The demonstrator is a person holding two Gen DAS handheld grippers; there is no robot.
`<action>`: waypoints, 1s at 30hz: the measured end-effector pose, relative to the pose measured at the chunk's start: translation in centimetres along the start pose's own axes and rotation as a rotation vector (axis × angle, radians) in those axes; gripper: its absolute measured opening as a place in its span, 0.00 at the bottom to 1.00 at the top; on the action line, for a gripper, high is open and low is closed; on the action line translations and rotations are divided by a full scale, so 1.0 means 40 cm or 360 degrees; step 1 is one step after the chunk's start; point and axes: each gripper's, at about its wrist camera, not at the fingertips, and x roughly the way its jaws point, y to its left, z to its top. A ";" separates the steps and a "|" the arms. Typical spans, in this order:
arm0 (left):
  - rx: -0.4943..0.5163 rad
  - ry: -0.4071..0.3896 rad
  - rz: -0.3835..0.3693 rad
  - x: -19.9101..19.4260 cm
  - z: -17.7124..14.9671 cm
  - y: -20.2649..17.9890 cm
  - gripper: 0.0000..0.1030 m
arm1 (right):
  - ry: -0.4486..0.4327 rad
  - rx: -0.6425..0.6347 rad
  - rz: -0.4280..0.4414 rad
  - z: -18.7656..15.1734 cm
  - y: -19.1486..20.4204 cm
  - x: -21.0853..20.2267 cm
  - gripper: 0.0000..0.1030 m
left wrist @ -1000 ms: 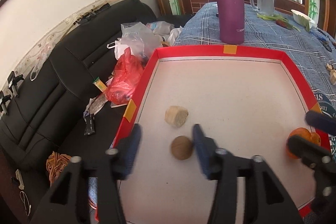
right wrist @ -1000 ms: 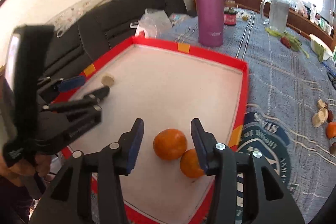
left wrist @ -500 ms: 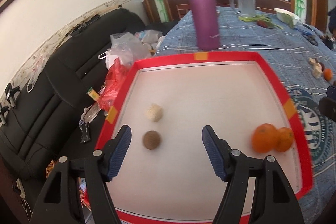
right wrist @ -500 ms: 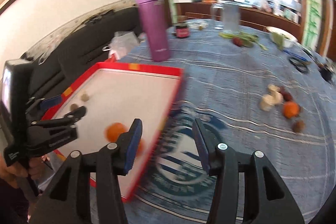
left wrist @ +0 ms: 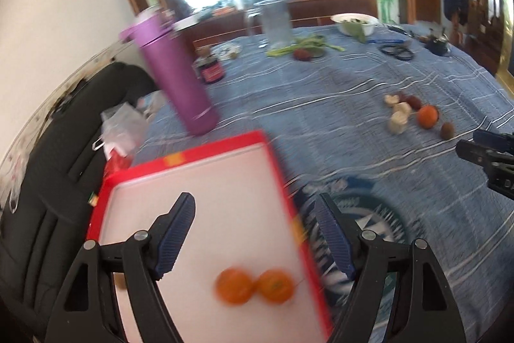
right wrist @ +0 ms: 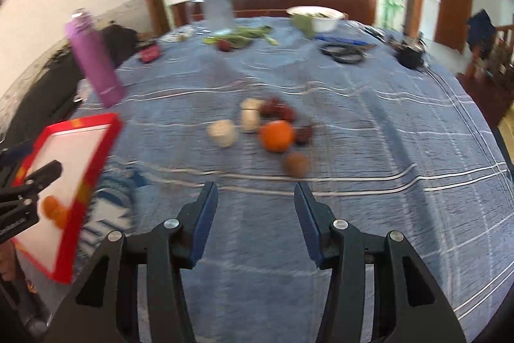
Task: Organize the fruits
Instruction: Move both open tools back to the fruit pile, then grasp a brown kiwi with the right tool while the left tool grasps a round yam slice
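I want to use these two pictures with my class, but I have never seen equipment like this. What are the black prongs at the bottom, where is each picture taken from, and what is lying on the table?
The black prongs are handheld two-finger grippers, one in each of a person's hands, each with a camera looking along its fingers. One picture comes from the left gripper, the other from the right gripper. Both are open and hold nothing.

On the blue tablecloth lies a red-rimmed tray holding two oranges. Further off, a loose pile of fruit, blurred, includes another orange. A purple bottle stands behind the tray.
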 end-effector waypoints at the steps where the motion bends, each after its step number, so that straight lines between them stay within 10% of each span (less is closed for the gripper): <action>1: 0.0013 0.0000 -0.0019 0.009 0.014 -0.014 0.75 | 0.0012 0.0005 -0.0016 0.006 -0.012 0.011 0.50; 10: 0.0076 0.0084 -0.0152 0.068 0.086 -0.106 0.75 | 0.0097 0.0078 -0.0060 0.051 -0.071 0.111 0.48; 14: 0.0098 0.0109 -0.0194 0.086 0.098 -0.132 0.75 | 0.0135 0.0071 -0.0031 0.045 -0.066 0.153 0.25; 30: 0.0151 0.0224 -0.0480 0.218 0.175 -0.307 0.65 | -0.0008 0.0409 0.0062 0.054 -0.172 0.113 0.25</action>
